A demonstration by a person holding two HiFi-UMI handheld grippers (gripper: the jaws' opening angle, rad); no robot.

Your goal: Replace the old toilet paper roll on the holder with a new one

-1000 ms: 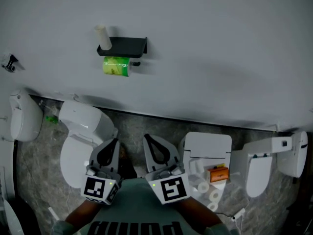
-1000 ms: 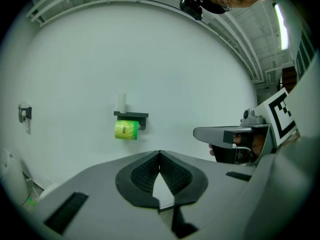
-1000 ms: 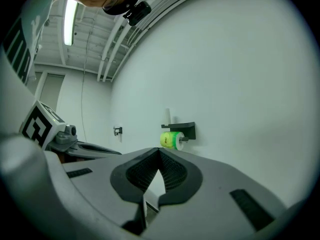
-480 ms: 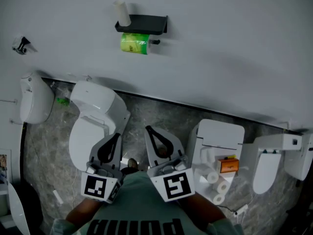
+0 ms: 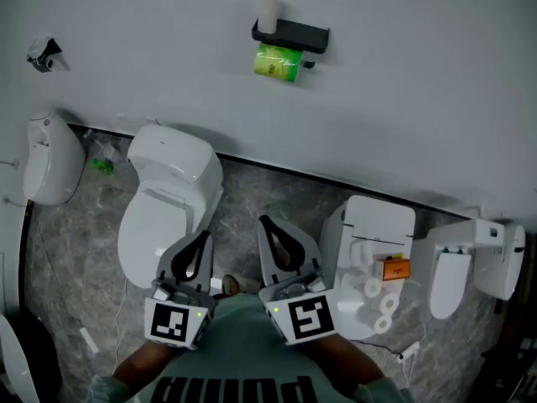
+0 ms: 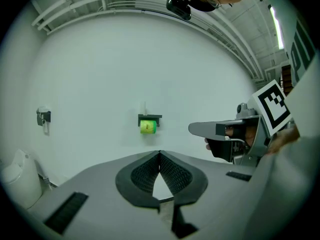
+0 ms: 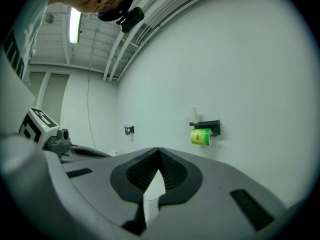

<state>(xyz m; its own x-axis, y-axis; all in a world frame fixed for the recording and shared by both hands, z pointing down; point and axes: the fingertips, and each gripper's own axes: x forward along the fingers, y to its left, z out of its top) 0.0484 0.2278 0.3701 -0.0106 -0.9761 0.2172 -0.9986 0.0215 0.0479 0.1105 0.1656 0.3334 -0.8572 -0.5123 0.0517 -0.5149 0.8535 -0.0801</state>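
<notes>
Head view: low in the centre, over the person's green shirt, left gripper (image 5: pixel 200 243) and right gripper (image 5: pixel 270 229) side by side, tips pointing up the picture, each with a square-marked cube at its near end. Near the top centre, fixed to the pale wall, a black holder (image 5: pixel 294 34) with a green roll (image 5: pixel 278 62) hung just beneath it and a pale tube (image 5: pixel 268 12) upright on its left end (all well apart from both grippers). Below the wall, on the grey marbled floor (image 5: pixel 268 196), a white toilet (image 5: pixel 168 191) at left centre and a second toilet (image 5: pixel 377 225) at right, with white rolls (image 5: pixel 379 302) and an orange box (image 5: pixel 393 269) on top of it. Left gripper view: left gripper (image 6: pixel 160 155) in the lower centre, jaws clenched tip to tip with nothing between; straight above the tips, small and far on the wall, the holder (image 6: pixel 149 118) and green roll (image 6: pixel 147 127); right gripper (image 6: pixel 196 129) reaching in from the right edge. Right gripper view: right gripper (image 7: pixel 159 151) in the lower centre, jaws likewise pressed together and empty; holder (image 7: pixel 207 124) and green roll (image 7: pixel 201 136) to the right of centre on the wall, pale tube (image 7: pixel 195 115) upright on the shelf's left end.
</notes>
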